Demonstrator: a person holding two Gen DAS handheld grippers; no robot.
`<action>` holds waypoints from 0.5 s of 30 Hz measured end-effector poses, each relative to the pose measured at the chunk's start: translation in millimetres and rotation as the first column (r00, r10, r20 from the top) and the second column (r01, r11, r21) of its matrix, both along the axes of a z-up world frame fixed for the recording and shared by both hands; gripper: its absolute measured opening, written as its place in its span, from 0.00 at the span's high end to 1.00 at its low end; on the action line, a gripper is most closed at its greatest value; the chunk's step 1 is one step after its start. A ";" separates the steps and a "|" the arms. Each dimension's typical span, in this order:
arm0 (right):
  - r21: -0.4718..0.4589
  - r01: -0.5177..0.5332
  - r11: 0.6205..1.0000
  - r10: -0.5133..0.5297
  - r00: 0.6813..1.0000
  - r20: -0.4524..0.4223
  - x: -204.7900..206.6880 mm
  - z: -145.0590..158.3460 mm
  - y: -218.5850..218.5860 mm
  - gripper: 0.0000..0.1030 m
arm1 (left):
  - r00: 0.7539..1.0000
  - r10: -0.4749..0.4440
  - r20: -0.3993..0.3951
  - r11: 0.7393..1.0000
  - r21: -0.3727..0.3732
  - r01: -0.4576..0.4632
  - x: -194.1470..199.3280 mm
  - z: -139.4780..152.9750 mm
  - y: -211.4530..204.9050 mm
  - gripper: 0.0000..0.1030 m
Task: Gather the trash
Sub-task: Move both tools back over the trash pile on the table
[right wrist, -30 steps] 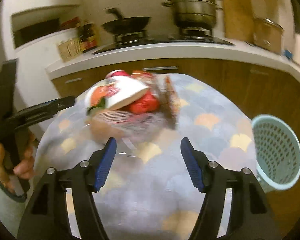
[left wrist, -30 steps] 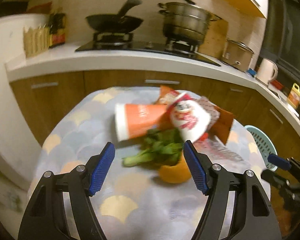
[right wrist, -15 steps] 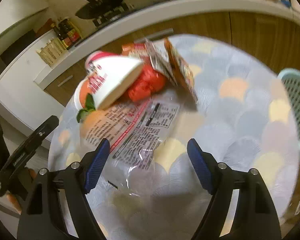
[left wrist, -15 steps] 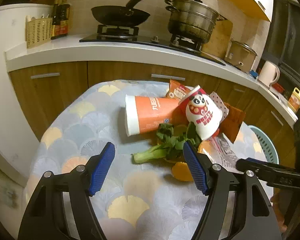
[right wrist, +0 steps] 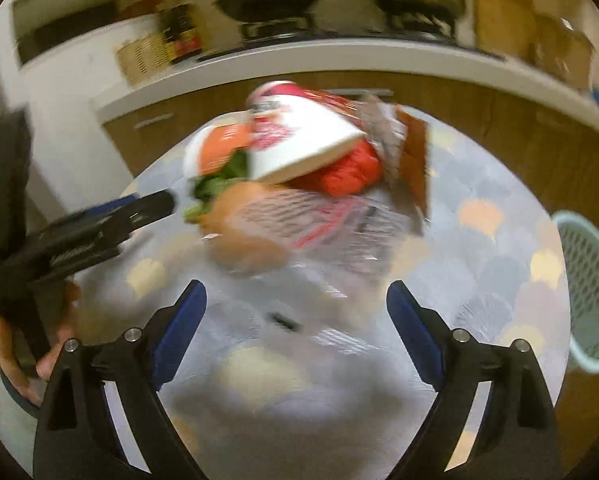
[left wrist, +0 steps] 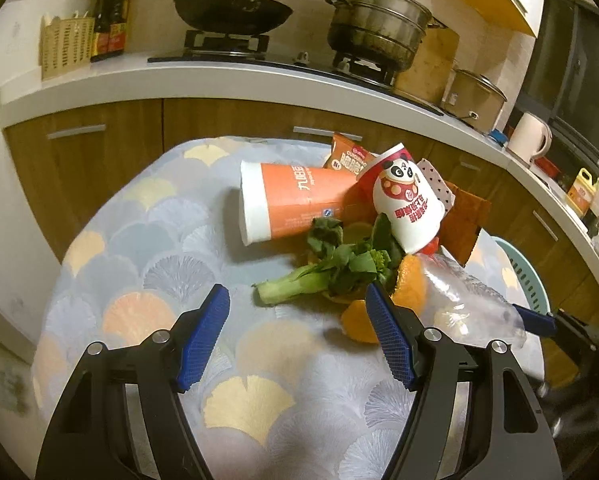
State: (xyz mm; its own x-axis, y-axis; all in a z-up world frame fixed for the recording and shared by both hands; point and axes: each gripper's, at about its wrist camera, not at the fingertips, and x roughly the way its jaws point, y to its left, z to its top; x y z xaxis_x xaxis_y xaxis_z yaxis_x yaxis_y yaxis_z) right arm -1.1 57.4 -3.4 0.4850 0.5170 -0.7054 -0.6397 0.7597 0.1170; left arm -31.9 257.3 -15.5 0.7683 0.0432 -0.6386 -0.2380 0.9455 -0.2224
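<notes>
Both grippers are angled down over the table's trash pile, the left gripper held open and empty, the right gripper opening over what appears, through blur, a clear wrapper.

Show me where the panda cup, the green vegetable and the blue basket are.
panda cup [left wrist: 409,204]: left wrist view, on its printed side.
green vegetable [left wrist: 283,289]: left wrist view, on its pale stalk.
blue basket [right wrist: 591,280]: right wrist view, on its perforated inner wall.
</notes>
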 end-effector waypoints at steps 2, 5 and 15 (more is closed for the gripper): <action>-0.046 0.022 0.999 -0.019 0.998 0.055 -3.9 0.3 8.8 0.15 | 1.000 0.000 0.004 1.000 0.005 0.000 -1.6 1.5 -0.7 0.34; -0.063 0.084 0.994 -0.078 0.993 0.091 7.2 1.5 15.0 0.15 | 1.000 -0.004 0.012 1.000 0.008 0.004 -3.7 3.7 -0.9 0.34; -0.018 0.159 0.987 -0.156 0.981 0.114 35.8 8.6 -26.5 0.29 | 0.982 -0.187 -0.014 0.981 0.058 0.187 6.3 -1.5 -23.3 0.40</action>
